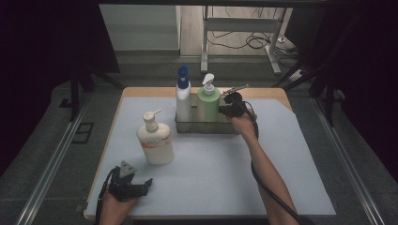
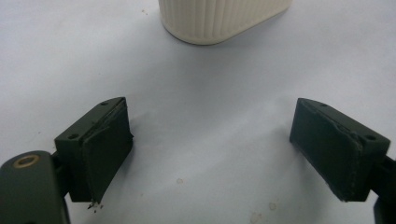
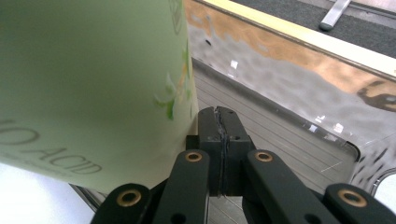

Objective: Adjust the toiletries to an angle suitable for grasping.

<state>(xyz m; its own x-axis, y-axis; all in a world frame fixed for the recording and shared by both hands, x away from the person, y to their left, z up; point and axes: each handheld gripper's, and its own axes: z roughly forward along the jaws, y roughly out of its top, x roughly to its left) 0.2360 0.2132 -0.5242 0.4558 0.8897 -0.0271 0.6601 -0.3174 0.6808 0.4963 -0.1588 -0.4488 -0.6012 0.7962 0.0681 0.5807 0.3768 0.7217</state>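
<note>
While your left tool (image 1: 141,183) rests near the front left corner of the table (image 1: 281,154) with its jaws wide apart and nothing between them, the cream pump bottle (image 1: 155,140) stands upright just ahead of it, so a careless forward push there would knock that bottle over. Further right, the blue-capped bottle (image 1: 183,96) and the green pump bottle (image 1: 208,101) stand side by side in the clear tray (image 1: 187,127) at the back of the table. Your right tool (image 3: 218,122) sits inside that tray with its jaws pressed together on nothing, right beside the green pump bottle's wall, seemingly touching it. From here, a sideways nudge looks likely to tip the green bottle against its blue-capped neighbour, or slide the whole tray. Lifting carelessly, you could also catch the tray's far wall, since the closed jaws sit low between bottle and rim.
</note>
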